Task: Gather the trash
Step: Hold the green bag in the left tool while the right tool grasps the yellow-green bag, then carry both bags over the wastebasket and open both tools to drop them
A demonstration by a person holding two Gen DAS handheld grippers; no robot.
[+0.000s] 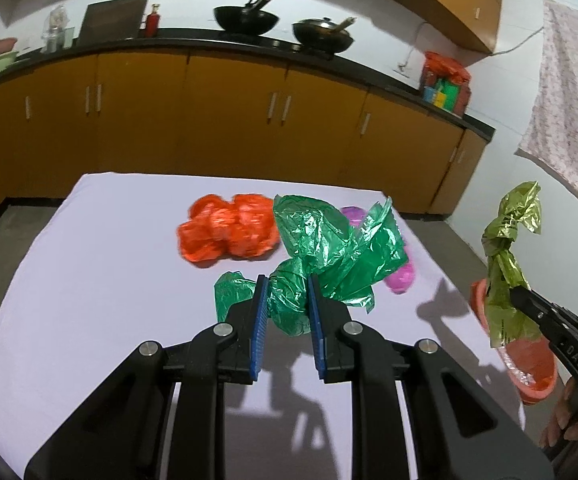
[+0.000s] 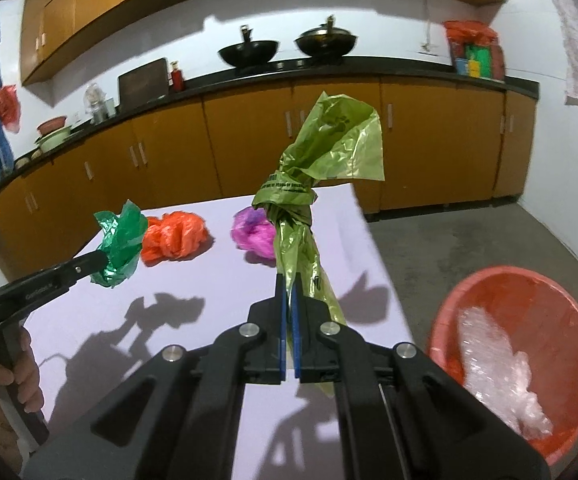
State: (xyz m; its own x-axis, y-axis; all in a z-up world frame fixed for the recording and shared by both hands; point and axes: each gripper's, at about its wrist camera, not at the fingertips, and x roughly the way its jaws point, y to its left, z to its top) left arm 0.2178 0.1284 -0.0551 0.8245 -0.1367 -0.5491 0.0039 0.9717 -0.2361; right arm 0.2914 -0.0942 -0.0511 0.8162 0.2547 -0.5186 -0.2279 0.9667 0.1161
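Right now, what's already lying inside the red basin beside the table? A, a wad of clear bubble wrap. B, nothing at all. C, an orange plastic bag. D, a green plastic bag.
A: in the right wrist view the red basin holds only a clear bubble wrap wad; the orange bag lies on the table.

I see a crumpled green bag (image 1: 313, 264) and a knotted olive bag (image 2: 309, 208) lifted above the tabletop (image 2: 209, 280). Orange (image 2: 175, 240) and magenta (image 2: 253, 234) wads lie there; clear plastic (image 2: 497, 372) sits in the red basin (image 2: 561, 304).
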